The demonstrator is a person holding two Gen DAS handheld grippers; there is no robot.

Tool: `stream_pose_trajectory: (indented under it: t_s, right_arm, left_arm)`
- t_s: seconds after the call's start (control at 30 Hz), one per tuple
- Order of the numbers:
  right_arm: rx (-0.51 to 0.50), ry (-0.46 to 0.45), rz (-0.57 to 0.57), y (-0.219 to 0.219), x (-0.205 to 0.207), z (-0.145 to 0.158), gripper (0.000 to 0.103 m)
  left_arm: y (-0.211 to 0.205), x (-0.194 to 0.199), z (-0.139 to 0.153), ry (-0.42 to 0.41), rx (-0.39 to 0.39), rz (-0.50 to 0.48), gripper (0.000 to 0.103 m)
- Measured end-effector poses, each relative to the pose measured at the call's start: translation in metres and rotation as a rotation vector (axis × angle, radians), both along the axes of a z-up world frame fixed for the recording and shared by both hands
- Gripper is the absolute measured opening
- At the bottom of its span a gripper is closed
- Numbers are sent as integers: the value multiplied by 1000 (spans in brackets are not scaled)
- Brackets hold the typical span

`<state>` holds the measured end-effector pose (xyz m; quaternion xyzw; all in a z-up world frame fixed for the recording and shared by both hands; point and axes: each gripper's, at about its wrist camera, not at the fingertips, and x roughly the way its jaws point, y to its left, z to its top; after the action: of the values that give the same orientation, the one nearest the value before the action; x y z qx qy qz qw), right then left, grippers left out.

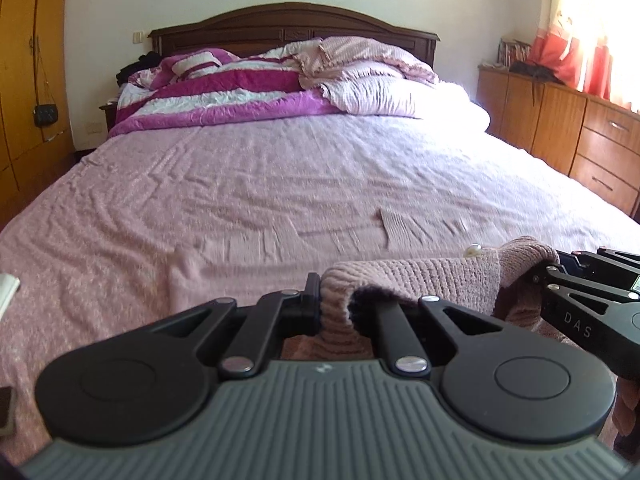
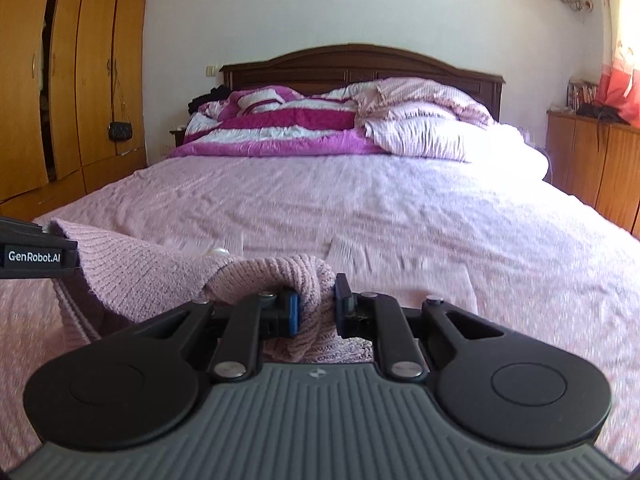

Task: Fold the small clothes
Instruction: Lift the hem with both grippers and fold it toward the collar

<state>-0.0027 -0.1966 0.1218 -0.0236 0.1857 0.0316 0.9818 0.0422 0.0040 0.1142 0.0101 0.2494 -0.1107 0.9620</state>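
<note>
My left gripper [image 1: 340,300] is pinched tight on one end of the sweater [image 1: 420,276], the knit bunching over the fingers so that the right-hand one is buried under the fabric. My right gripper [image 2: 316,304] has the other end, a thick roll of knit squeezed between its blue pads [image 2: 294,312]. The sweater is a dusty pink rib knit, chunky, with a fuzzy surface. It hangs stretched between my two grippers, above the near end of the bed [image 1: 280,180], and it sags a little in the middle. From the right wrist view it spreads out leftward as a flat panel to where the left gripper bites its edge, with a ribbed hem running down under it. A pearly round button [image 1: 474,249] sits on the top edge, close to the right gripper. In the left wrist view a darker inner side shows where the knit folds over. More fabric drops away below my right gripper.
</note>
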Motion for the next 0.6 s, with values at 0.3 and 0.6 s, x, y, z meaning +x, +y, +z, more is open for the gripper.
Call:
stream_pose_trajectory:
  t_s: [0.3, 0.6]
  right_arm:
    - [6, -18, -30, 6, 49, 13, 18]
    - [-36, 49, -92, 12, 115, -14, 18]
  left_arm:
    - [-1, 40, 9, -47, 3, 13, 8]
    - [-5, 104, -21, 42, 14, 5, 8]
